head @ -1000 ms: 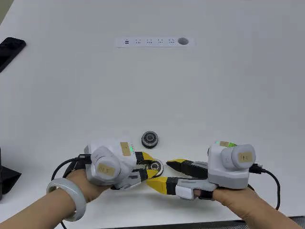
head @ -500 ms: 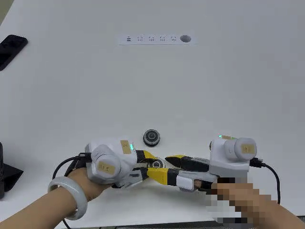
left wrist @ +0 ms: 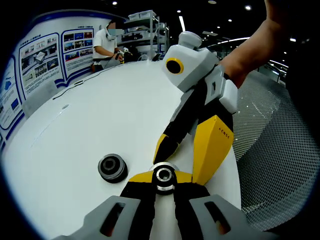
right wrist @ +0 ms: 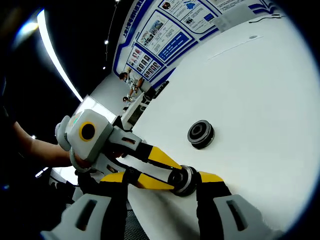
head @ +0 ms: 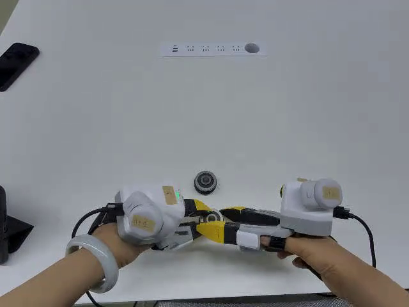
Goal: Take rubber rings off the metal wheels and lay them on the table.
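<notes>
Where the two grippers meet at 6 o'clock of the head view, I count two wheels, two grippers, one power strip, one phone and one bracelet. The clamped wheel (left wrist: 164, 175) sits between the yellow tips of my left gripper (left wrist: 164, 181), whose jaws are closed onto it from both sides. My right gripper (left wrist: 181, 164) comes in opposite with its jaws apart, straddling that wheel. In the right gripper view one tip touches the rim at 3 o'clock and the other stands clear. That wheel shows a bright silver hub with a dark bore and a dark band round it. The loose wheel (head: 205, 182) lies flat on the white table (head: 287, 115) at 12 o'clock of the grippers, apart from them, with a black rubber ring (left wrist: 102, 169) round a grey metal centre. The power strip (head: 211, 49) lies far off at 12 o'clock, the phone (head: 18, 64) at 10 o'clock. The bracelet (head: 75, 245) is on the left wrist.
</notes>
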